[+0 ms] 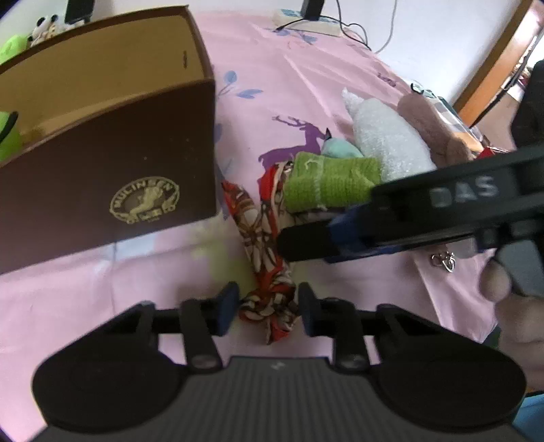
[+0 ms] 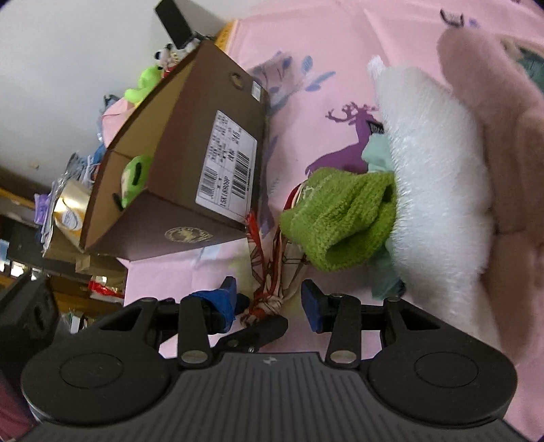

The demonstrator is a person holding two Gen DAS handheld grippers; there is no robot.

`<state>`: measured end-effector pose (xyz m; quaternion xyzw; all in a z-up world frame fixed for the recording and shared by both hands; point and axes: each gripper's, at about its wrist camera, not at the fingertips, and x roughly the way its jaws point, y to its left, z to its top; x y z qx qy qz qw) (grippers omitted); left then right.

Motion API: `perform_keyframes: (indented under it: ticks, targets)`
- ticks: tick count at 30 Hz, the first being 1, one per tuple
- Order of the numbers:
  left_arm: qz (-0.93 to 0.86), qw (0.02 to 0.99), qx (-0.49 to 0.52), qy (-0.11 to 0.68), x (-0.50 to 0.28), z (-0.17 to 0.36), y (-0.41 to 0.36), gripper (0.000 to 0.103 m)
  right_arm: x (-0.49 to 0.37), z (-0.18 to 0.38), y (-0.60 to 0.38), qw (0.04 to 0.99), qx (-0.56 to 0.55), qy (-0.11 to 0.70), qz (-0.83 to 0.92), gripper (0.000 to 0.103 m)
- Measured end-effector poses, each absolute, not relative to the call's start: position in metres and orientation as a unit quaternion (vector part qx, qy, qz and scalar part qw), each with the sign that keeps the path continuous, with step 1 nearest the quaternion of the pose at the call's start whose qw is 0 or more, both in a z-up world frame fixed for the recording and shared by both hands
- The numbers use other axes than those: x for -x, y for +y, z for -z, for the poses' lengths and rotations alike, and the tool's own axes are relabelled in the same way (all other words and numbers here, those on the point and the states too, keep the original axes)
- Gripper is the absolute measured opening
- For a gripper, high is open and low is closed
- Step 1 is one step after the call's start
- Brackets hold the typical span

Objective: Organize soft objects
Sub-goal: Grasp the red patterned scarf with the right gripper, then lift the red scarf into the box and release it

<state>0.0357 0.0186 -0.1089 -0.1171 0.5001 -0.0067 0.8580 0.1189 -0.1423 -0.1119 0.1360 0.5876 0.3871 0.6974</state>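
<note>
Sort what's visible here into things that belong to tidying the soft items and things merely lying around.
Job:
patterned scarf, between left gripper jaws
green knit piece
white fluffy cloth
pink plush
brown box
right gripper

Lying about:
cables
small metal charm

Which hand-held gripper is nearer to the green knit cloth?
Right. The right hand-held gripper reaches in just below the green knit cloth. The left hand-held gripper is farther back, at the near end of the patterned scarf.
</note>
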Motion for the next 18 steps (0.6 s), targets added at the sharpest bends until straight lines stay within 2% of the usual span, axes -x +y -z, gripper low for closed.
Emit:
perform_keyframes:
  ticks: [4, 8, 12, 18]
  targets:
    - [0.032, 0.856, 0.134, 0.499, -0.035, 0.11, 0.027, 0.018, -0.119, 0.125, -0.135, 0.686, -0.154, 0.61, -0.365, 0.026]
    - [0.05, 0.858, 0.142, 0.491, -0.03, 0.105, 0.03, 0.018, -0.116, 0.128, -0.133, 0.675, -0.172, 0.621, -0.36, 0.021]
    - [0.079, 0.868, 0.142, 0.469, -0.015, 0.08, 0.037, 0.017, -0.113, 0.12, -0.137, 0.661, -0.189, 0.62, -0.38, 0.01]
    - [0.113, 0.889, 0.13, 0.424, 0.001, 0.03, 0.045, 0.017, -0.102, 0.084, -0.152, 0.647, -0.233, 0.585, -0.43, 0.004]
